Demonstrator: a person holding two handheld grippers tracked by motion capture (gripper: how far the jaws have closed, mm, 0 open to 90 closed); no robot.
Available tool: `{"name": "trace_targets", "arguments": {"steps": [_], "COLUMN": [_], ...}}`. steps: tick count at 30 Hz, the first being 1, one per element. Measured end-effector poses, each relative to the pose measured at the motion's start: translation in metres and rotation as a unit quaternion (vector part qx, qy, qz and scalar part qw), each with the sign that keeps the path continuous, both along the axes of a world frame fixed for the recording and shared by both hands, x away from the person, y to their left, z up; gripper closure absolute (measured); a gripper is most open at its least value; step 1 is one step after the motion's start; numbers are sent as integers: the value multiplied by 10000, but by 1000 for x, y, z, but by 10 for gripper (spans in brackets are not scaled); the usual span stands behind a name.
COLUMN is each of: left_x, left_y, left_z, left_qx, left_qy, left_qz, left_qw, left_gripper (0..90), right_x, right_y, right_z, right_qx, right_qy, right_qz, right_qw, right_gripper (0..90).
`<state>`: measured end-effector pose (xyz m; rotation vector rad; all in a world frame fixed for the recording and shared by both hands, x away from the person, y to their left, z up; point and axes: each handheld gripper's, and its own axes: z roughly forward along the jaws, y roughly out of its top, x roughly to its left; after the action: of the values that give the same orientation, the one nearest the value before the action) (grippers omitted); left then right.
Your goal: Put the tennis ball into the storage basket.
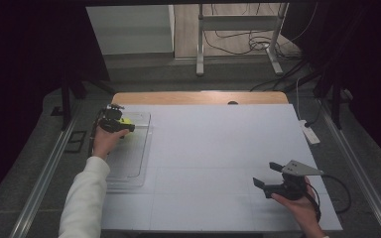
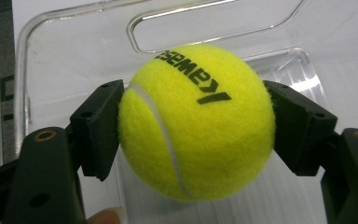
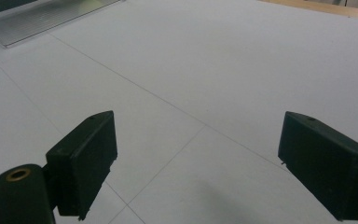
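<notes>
Tabletop [image 1: 218, 163]: big flat white sheet w/ faint ruled lines, matte, a wooden strip along its far edge. Landmark = clear plastic tray [image 1: 134, 158], lying at the tabletop's left side; rectangular, rounded corners, raised rim, ribbed floor, glossy w/ glare, and a moulded slot near its far end in the left gripper view [image 2: 32, 65]. Left gripper [image 1: 120, 124] sits over the tray's far end, held in a hand w/ white sleeve. Right gripper [image 1: 267, 177] is well apart from the tray, off to its right near the tabletop's near edge, low over bare sheet; its jaws stand wide apart w/ nothing between them, just white surface ahead [image 3: 193, 154]. Tennis ball [image 2: 196, 122]: round, fuzzy yellow felt, white curved seam, black lettering on top; it's pinched between the left jaws, one black block pad pressing each side, so a firm grip. Ball is above the tray floor at the far end; can't tell if it touches the floor or is just clear of it. Step in hand, prob.: ball gripped over the tray, either a pick-up or a set-down. Next move calls for keeping squeeze steady, since felt is grippy but a sphere can roll out of flat pads; moving straight up or down to clear the rim. Right side looks idle, ready to receive if needed.
</notes>
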<state>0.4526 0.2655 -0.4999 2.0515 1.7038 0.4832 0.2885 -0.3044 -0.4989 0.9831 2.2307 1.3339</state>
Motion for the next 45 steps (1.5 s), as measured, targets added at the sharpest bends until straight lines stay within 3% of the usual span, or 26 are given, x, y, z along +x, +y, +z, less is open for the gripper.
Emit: {"name": "trace_targets", "arguments": {"steps": [15,26,36,42,45], "left_x": [2,2,-3,-7,-10], "left_y": [-4,-6,-7,-4,-2], "left_z": [-6,-6,4,9,13], "left_qx": [213,176,152,16,-155], "left_qy": [28,45,-298,-349,-425], "left_qz": [-34,-57,-105,-100,-140], "left_qw": [9998,9998,9994,9993,9989], "left_gripper": [258,193,148,141,142], "right_x": [0,0,0,0,0], "right_y": [0,-1,0,0,0], "right_z": [0,0,0,0,0], "right_qx": [-12,0,-20,-17,-17], "right_qy": [-3,-6,-1,-6,-11], "right_qz": [-3,6,-1,-1,0], "right_qw": [10000,10000,10000,10000,10000], "right_gripper": [121,121,121,121,121]}}
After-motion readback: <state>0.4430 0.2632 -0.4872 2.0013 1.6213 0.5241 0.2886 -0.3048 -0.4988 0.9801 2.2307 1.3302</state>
